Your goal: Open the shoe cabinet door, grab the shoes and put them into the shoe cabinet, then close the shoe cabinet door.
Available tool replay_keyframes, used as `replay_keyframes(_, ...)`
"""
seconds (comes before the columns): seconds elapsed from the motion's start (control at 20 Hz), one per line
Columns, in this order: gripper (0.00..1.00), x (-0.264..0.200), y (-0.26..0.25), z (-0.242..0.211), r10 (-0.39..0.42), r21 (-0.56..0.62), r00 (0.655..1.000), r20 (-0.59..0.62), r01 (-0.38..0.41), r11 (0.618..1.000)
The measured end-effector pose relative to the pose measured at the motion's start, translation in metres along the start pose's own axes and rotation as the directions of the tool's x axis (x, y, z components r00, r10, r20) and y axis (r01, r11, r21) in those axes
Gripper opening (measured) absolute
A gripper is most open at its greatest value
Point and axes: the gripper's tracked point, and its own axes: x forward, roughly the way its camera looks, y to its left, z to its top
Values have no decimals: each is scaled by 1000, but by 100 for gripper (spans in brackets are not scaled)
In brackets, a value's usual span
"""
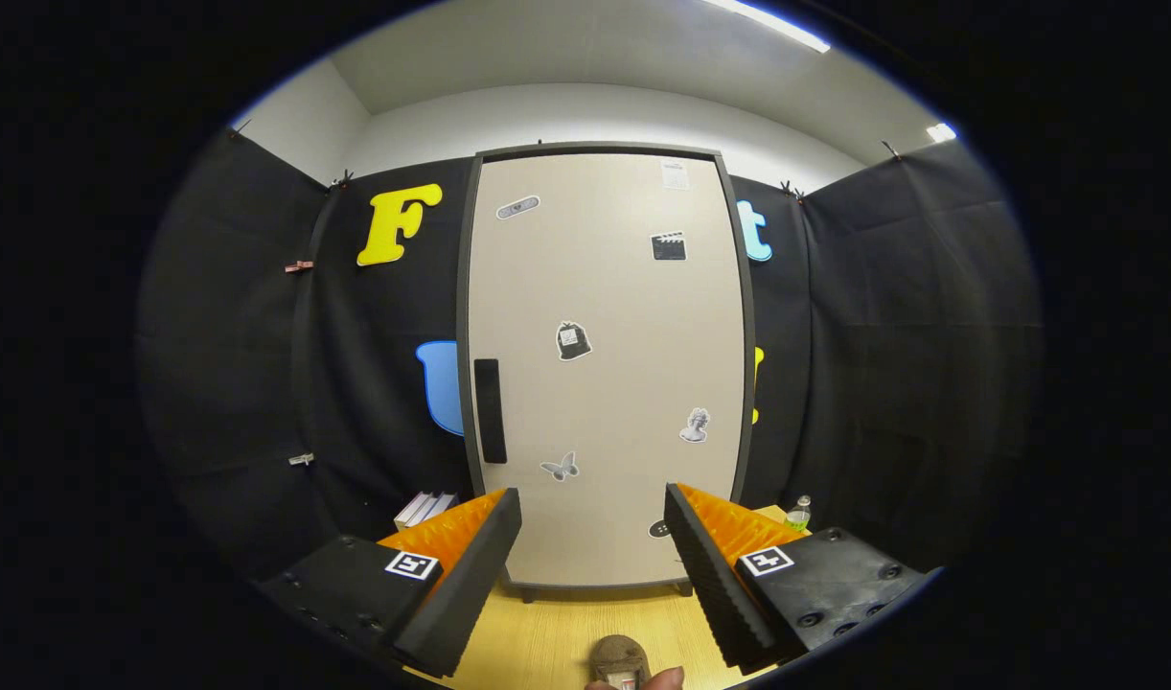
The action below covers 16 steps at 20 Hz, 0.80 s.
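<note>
Gripper (593,561) fingers are standing wide apart, gripping nothing; shoe (619,659) is lying between them, closed shoe cabinet door (605,374) standing beyond.

Gripper (593,561) held spread, empty.
Pointed straight at the closed shoe cabinet door (605,374), fingers (470,565) wide apart and short of it, gripping nothing; a fingertip (664,678) glimpsed low between them, nearer than the door.
</note>
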Motion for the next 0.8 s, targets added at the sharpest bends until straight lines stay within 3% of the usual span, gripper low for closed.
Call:
replay_keyframes(0.35,98,8,17,5,26,5,1000,6,-26,1000)
replay_keyframes(0.8,98,78,70,5,76,3,997,7,-76,997)
